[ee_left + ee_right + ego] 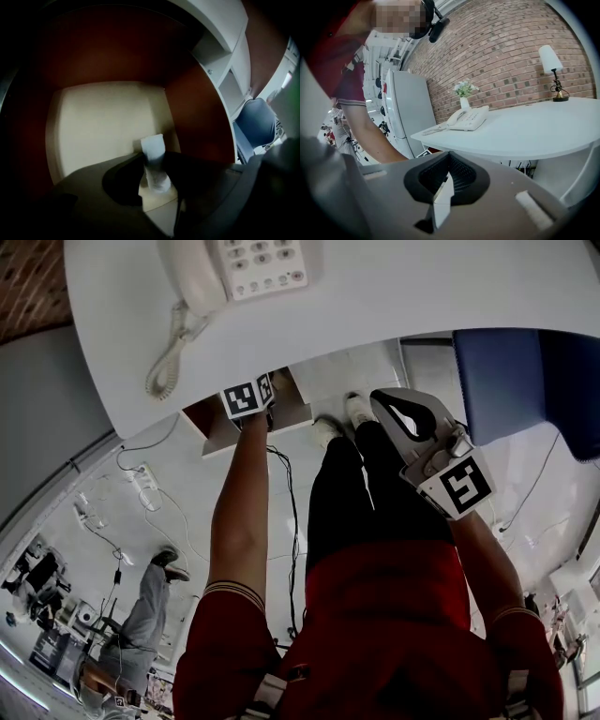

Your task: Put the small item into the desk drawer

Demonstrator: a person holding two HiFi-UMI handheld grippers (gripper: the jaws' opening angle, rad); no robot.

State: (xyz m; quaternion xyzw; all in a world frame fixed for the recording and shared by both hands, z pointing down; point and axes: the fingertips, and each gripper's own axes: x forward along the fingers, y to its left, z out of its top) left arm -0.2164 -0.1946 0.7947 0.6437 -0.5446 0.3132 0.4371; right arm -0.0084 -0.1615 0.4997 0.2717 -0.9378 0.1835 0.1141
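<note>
Left tool (153, 163) was down inside the open desk drawer (101, 124), which had red-brown wooden walls and a cream floor and hung under the white curved tabletop (394, 296). In the head view only the left tool's marker cube showed at the drawer mouth, with the bare forearm reaching down to it.

The left tool was clamped on the small item (153, 146), a pale white stubby roll-like piece. The dark jaws pressed on both its sides and its upper end stuck up past the tips. Its material wasn't readable in that dim light. The small item hung low over the drawer floor, inside the walls. I couldn't tell whether its bottom end touched the floor.

Right tool (440, 199) was clenched on nothing, jaws met tip to tip. It was held up in front of the person's body, well apart from the desk drawer.

Progress, my read:
- Done: pick-up and carry. The desk drawer was open and the small item was within its walls.
- Left: let go and pull the left tool clear. Probably also push the desk drawer shut, though the task line doesn't ask for it.
- Overall: mostly done, release pending.

The cream corded telephone (234, 268) sat on the tabletop and wasn't involved.
</note>
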